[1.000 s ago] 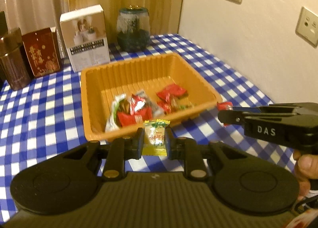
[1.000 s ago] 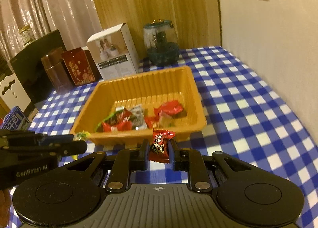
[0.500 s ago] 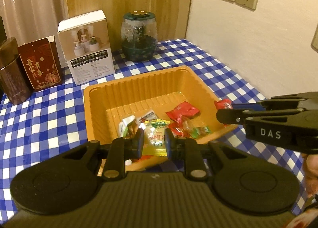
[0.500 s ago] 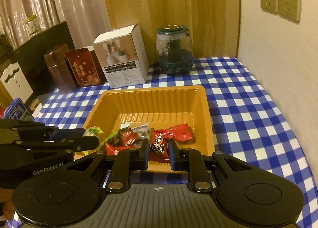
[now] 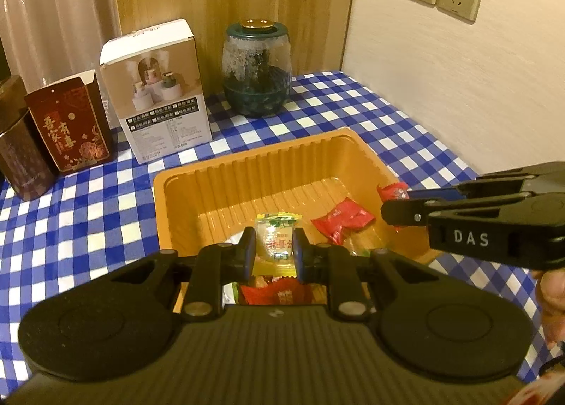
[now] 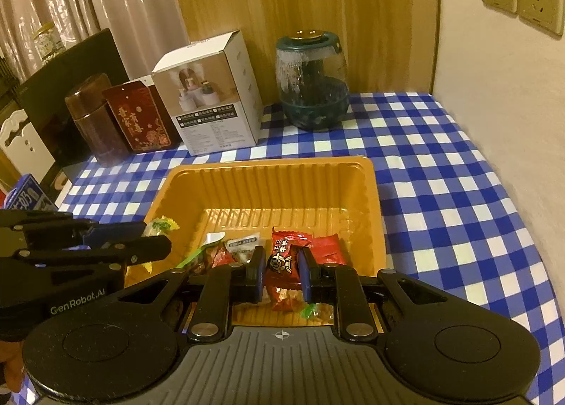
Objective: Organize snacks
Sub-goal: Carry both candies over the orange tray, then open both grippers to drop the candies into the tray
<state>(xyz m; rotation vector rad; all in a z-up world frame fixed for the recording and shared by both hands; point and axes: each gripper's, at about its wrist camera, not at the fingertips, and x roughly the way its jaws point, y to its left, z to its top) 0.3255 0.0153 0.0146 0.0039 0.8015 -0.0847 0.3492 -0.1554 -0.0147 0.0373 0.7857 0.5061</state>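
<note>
The left gripper (image 5: 273,251) is clamped on one yellow-green candy packet (image 5: 276,239), and the right gripper (image 6: 281,272) is clamped on one red candy packet (image 6: 282,263). Both hang over the near end of the single orange tray (image 6: 268,172) in the lower centre of each frame. Several loose wrapped snacks lie inside it. Across the upper frame stand two boxes, one brown canister (image 6: 93,115) and one glass jar (image 6: 312,83).

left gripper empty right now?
No: in the left wrist view the left gripper is shut on a green-and-yellow candy packet above the orange tray.
</note>
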